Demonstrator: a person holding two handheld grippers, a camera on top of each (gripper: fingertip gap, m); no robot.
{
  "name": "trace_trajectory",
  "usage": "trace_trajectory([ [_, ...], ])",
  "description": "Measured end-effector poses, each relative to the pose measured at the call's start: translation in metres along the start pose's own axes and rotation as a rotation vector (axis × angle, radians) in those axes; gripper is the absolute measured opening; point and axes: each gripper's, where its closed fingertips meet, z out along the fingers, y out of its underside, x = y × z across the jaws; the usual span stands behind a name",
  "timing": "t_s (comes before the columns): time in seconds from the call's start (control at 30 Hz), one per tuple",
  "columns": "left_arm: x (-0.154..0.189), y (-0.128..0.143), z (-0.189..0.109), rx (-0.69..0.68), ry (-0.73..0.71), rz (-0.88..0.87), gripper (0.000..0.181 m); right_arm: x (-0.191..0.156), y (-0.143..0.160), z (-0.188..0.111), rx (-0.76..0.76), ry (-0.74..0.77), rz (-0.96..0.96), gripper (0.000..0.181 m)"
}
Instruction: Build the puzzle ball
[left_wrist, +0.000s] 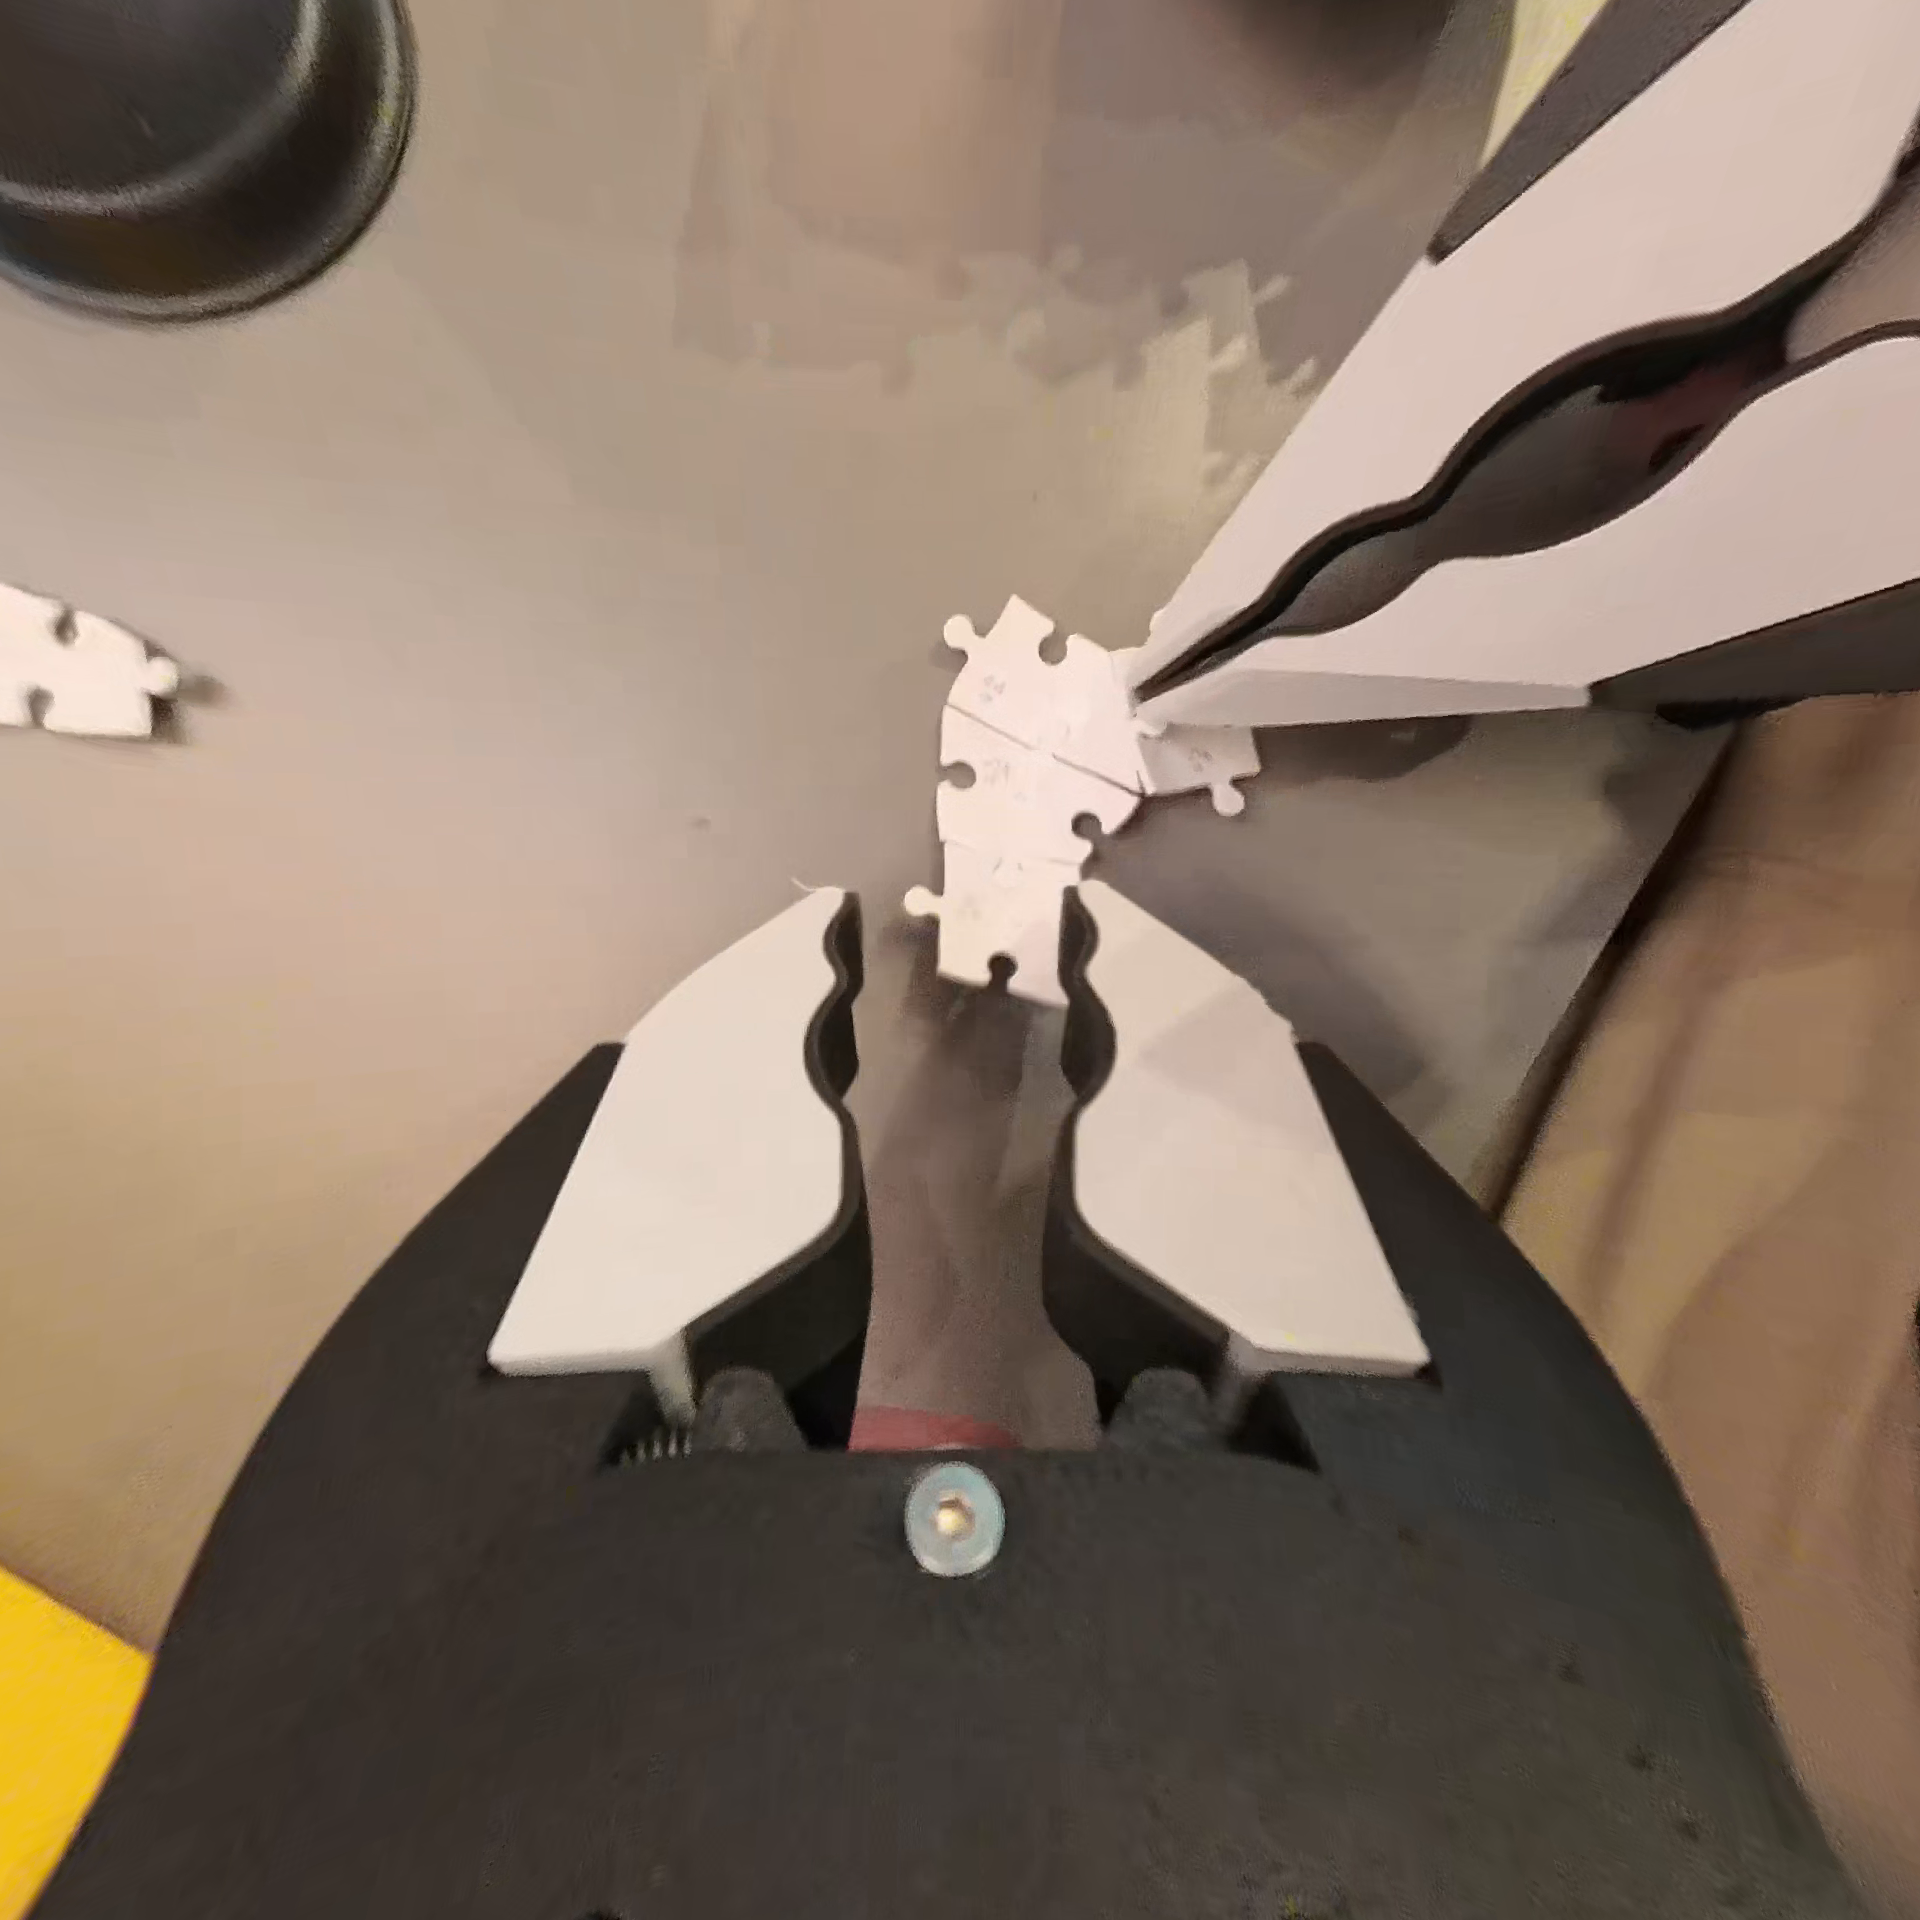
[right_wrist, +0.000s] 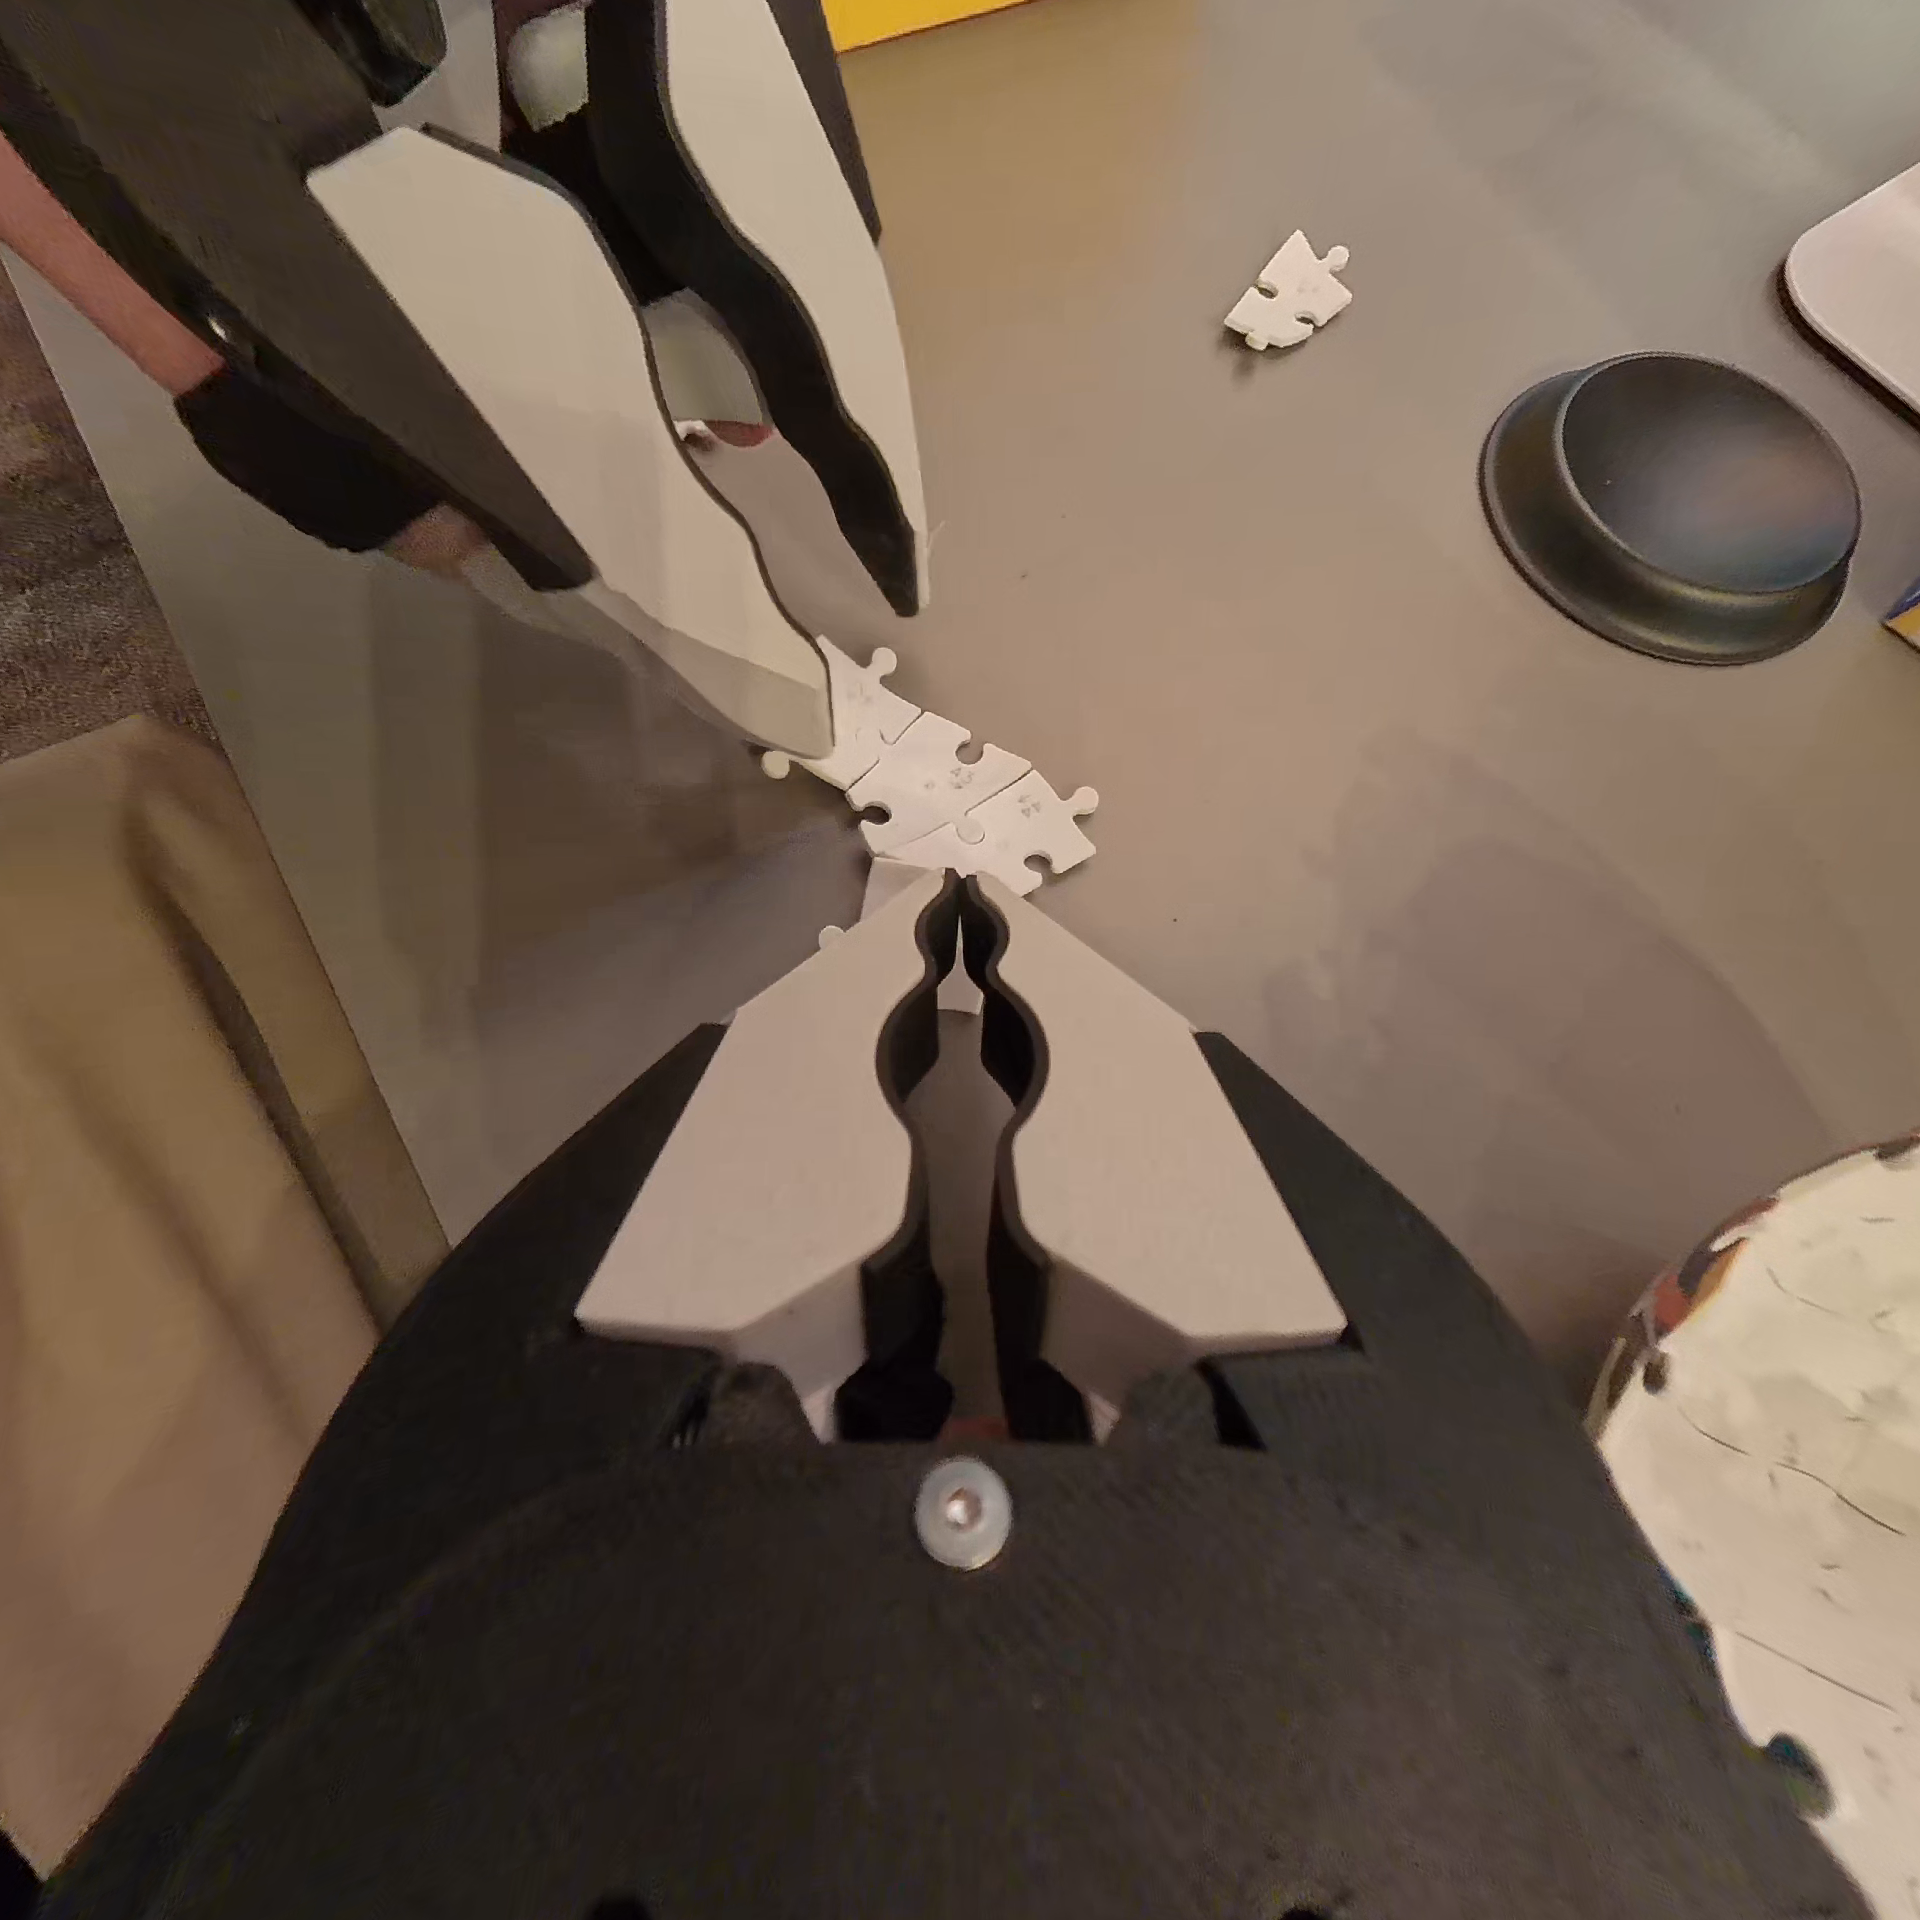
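A short curved strip of joined white puzzle pieces (left_wrist: 1023, 800) is held just above the grey table (left_wrist: 520, 831). My right gripper (left_wrist: 1138, 691) comes in from the upper right and is shut on the strip's edge; in the right wrist view its tips (right_wrist: 958, 883) pinch the near side of the strip (right_wrist: 935, 779). My left gripper (left_wrist: 961, 914) is open, with the strip's lower end between its fingertips, close to the right finger. In the right wrist view the left gripper (right_wrist: 862, 655) is open and its lower finger lies over the strip's far end.
A loose white puzzle piece (left_wrist: 73, 675) (right_wrist: 1288, 291) lies apart on the table. A black round dish (left_wrist: 187, 156) (right_wrist: 1673, 509) stands beyond it. A partly built puzzle ball (right_wrist: 1766, 1455) sits at the lower right. The table edge and beige cloth (right_wrist: 156, 1039) are on the left. Tip to tip, the grippers are about 5 cm apart. It is some 15 cm from my left tips to the black round dish (right_wrist: 1673, 509).
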Motion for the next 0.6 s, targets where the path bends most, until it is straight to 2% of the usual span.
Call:
trace_trajectory([
  [0.13, 0.009, 0.009, -0.002, -0.037, 0.071, -0.087, 0.046, 0.000, 0.000, 0.000, 0.001, 0.000, -0.008, 0.000],
  [0.27, 0.017, 0.004, 0.002, -0.018, 0.156, -0.234, 0.040, 0.000, 0.000, 0.000, 0.004, -0.006, -0.001, 0.000],
  [0.4, 0.015, 0.003, 0.002, 0.020, 0.207, -0.376, 0.026, 0.000, 0.001, -0.001, 0.004, -0.007, 0.006, 0.000],
  [0.6, 0.014, 0.004, 0.003, 0.065, 0.235, -0.472, 0.012, 0.002, 0.001, -0.002, 0.005, -0.005, 0.008, 0.000],
])
